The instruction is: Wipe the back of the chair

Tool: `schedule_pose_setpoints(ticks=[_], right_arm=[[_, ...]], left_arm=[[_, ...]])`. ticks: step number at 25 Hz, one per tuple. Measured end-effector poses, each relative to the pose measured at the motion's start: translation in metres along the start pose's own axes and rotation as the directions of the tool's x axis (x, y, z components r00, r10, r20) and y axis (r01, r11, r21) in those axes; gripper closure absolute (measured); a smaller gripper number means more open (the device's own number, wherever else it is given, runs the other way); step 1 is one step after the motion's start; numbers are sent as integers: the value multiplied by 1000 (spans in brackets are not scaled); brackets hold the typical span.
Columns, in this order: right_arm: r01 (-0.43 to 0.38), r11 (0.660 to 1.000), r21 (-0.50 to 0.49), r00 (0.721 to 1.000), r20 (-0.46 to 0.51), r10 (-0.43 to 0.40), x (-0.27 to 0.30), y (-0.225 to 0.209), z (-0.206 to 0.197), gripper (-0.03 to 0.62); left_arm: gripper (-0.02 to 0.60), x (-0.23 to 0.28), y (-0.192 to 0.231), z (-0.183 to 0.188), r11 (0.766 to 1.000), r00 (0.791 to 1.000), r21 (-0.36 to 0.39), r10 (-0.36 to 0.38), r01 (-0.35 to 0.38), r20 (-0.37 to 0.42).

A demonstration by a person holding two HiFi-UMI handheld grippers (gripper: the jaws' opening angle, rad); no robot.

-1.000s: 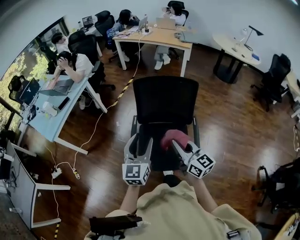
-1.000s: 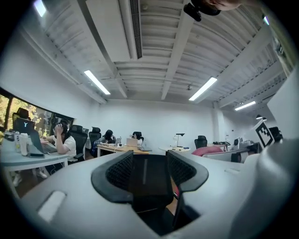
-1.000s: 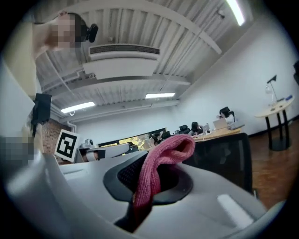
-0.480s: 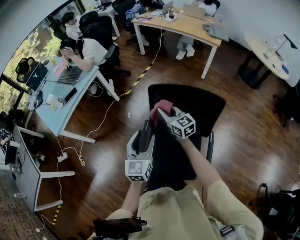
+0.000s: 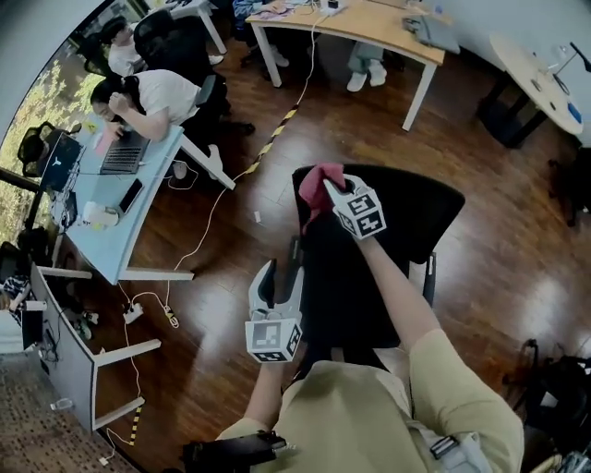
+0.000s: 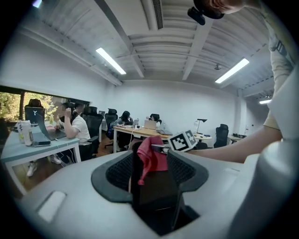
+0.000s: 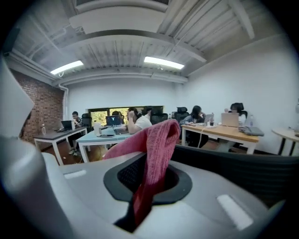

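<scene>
A black office chair stands in front of me, its back (image 5: 406, 208) towards the far side in the head view. My right gripper (image 5: 330, 191) is shut on a red cloth (image 5: 317, 183) and holds it against the top left corner of the chair back. In the right gripper view the cloth (image 7: 156, 149) hangs between the jaws, with the chair back (image 7: 233, 170) just beyond. My left gripper (image 5: 280, 271) is low at the chair's left armrest (image 5: 295, 251), with a black slab (image 6: 154, 186) clamped between its jaws.
A light blue desk (image 5: 92, 245) with laptops and seated people stands at the left. A wooden desk (image 5: 388, 23) is at the far side and a round table (image 5: 540, 83) at the far right. A cable (image 5: 199, 245) and a power strip (image 5: 134, 312) lie on the wood floor.
My right gripper has lifted the red cloth from over the seat up to the top left corner of the chair back. My left gripper has stayed at the armrest.
</scene>
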State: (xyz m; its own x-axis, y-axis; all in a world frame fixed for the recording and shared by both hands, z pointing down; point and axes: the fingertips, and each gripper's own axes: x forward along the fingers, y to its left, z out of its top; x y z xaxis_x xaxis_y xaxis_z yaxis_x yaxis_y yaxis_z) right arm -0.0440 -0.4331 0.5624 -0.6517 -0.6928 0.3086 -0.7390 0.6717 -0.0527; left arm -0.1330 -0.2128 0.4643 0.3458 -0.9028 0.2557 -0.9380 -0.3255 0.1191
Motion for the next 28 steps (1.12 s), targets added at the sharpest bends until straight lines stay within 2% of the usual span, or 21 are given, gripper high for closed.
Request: schedule_pose_setpoints(ticks=[2,4,6,9,11,13,14,15,16,18,20,22,24,28], right_arm=[[85,996,28,996,3,-85,-48,-45,-15,576],[196,979,50,981,-11,-196,-108,-91,-33,576],[328,941,79,945,-30,-327,-170,-136,-49,576],[486,863,137,874,-56,-483,-248,-185,-70,576],[554,815,171,832,-70,-550,-281,-203,-82,575],[588,784,199,807,-80,-585,-294,-209,-91,576],[584,784,209,810,-85,-580,-291,-205,-94,576],[558,801,215,828,-87,-554,-280,-194,-94,576],[507,834,218,861,-80,-503,-262,-176,-91,576],[343,913,218,939,-43,-343,-205,-122,-79,575],[154,971,184,987,3,-158,-134,-56,-58,574],[1,993,122,1000,31,-5,-67,3,-38,574],[-76,991,112,996,44,72,-13,41,-23,574],[-49,972,232,998,40,41,32,46,-16,574]], left_arm=[[373,12,-5,-1,999,999,3,-34,34,-10],[373,24,-15,0,998,997,6,-69,69,-19],[373,34,-26,1,995,995,6,-98,98,-21],[373,44,-42,4,991,991,12,-132,133,-21],[373,47,-51,5,989,989,14,-146,146,-19],[373,47,-58,6,988,988,22,-151,151,-16],[373,46,-60,6,988,989,28,-149,150,-16],[373,44,-61,6,989,989,33,-144,145,-16],[373,42,-59,5,990,991,34,-136,137,-16],[373,35,-51,5,993,993,29,-116,116,-16],[373,28,-37,3,996,996,20,-85,86,-17],[373,20,-22,-1,999,999,8,-46,46,-21],[373,12,-10,-6,1000,1000,-2,-10,10,-28],[373,-3,4,-10,1000,999,-13,23,-24,-39]])
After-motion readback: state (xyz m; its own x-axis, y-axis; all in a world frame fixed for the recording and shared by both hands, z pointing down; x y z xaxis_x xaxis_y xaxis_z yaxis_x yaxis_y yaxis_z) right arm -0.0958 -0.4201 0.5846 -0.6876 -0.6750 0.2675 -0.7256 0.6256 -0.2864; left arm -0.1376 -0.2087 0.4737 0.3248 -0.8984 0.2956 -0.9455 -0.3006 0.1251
